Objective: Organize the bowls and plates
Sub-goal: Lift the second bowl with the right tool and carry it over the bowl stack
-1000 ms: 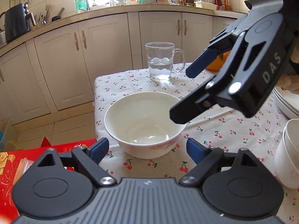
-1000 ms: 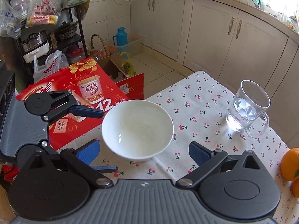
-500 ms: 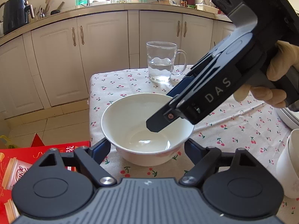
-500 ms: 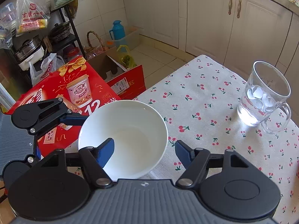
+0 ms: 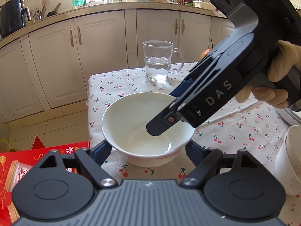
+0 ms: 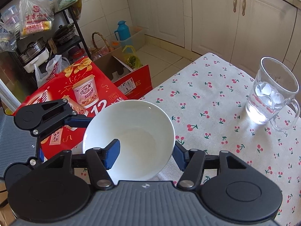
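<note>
I have my right gripper [image 6: 144, 153] open astride the rim of the white bowl [image 6: 131, 137] at six o'clock, my left gripper [image 5: 148, 150] open around it, nothing stacked yet.

A glass mug [image 6: 270, 98] of water stands ahead-right of the right gripper [image 6: 144, 155] on the cherry-print surface [image 6: 216, 101]; a red box [image 6: 79, 94] lies ahead-left.

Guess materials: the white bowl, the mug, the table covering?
White bowl: looks like glazed ceramic or porcelain; glossy, opaque, with sharp highlights inside.
Mug: clear glass; the water and the cloth's pattern show through it.
Table covering: seems woven cotton-like cloth, matte, cherry print, draping over the edge.
</note>
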The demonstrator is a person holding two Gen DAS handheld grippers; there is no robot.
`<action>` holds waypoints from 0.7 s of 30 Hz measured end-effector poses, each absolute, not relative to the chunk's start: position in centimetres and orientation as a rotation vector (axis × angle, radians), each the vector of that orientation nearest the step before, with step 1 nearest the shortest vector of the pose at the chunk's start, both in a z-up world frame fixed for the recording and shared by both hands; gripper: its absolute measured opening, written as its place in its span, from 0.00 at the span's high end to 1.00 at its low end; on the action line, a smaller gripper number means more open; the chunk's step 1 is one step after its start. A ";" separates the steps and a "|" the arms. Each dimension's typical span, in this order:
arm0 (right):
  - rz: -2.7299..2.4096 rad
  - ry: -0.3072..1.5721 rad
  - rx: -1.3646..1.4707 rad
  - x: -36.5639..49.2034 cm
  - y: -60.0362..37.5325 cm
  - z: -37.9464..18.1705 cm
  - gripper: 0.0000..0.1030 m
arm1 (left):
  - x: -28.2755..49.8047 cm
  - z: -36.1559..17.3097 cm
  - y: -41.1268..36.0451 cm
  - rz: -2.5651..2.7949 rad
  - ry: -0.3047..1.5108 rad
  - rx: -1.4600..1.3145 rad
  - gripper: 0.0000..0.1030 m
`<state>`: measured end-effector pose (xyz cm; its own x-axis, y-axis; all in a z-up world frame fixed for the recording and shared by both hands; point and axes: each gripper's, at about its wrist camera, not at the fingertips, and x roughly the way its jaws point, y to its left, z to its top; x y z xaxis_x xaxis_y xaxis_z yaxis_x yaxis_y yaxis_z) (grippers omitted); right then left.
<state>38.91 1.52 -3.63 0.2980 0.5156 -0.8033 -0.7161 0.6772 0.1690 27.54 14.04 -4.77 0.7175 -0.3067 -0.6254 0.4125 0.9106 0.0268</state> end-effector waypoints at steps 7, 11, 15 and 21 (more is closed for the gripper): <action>0.838 0.952 -0.241 36.9 0.4 -2.3 0.36 | 25.6 -3.5 13.1 -0.421 0.657 0.203 0.17; 0.837 0.945 -0.246 35.3 -0.5 -1.3 0.36 | 24.2 -2.5 12.4 -0.440 0.652 0.226 0.17; 0.838 0.936 -0.239 33.6 -1.7 -0.3 0.36 | 22.6 -1.4 11.6 -0.460 0.643 0.238 0.17; 0.830 0.922 -0.237 30.9 -3.2 1.1 0.36 | 20.1 0.0 10.4 -0.483 0.623 0.260 0.17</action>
